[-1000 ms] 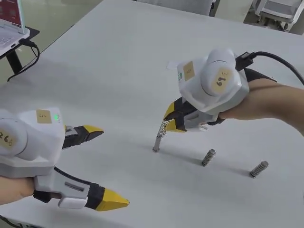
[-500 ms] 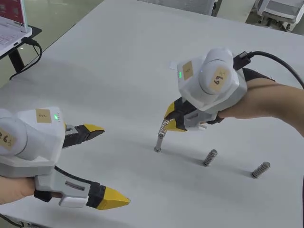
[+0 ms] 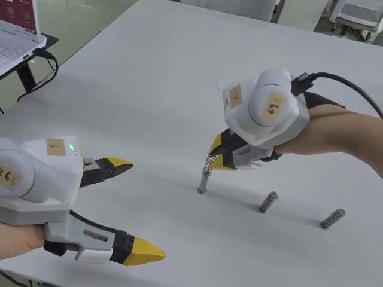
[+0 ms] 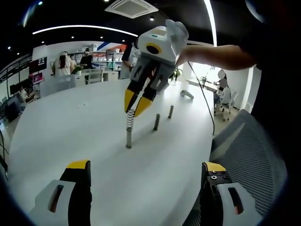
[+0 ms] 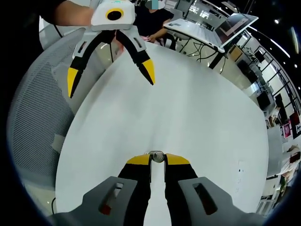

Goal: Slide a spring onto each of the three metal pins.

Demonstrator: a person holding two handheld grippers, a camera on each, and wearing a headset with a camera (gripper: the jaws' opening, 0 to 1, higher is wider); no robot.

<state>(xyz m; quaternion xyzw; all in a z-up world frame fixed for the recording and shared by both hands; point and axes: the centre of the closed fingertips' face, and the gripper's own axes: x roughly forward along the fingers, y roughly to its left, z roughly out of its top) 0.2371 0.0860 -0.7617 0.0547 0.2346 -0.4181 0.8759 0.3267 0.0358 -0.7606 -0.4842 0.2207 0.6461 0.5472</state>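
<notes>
My right gripper is shut on a spring, whose lower end sits over the top of the leftmost metal pin. The right gripper view looks straight down on that spring between the yellow fingertips. Two more pins stand to the right, a spring on one and a spring on the other. My left gripper hovers open at the lower left, well apart from the pins. In the left gripper view the right gripper holds the spring above the pin.
The pins stand on a wide white table. A laptop with a cable sits on a stand beyond the table's left edge. A mesh office chair is close to the table on the near side.
The right gripper has lowered slightly with the spring, so the coil now sits further onto the leftmost pin. The left gripper has stayed put; the head camera shifted a little.
</notes>
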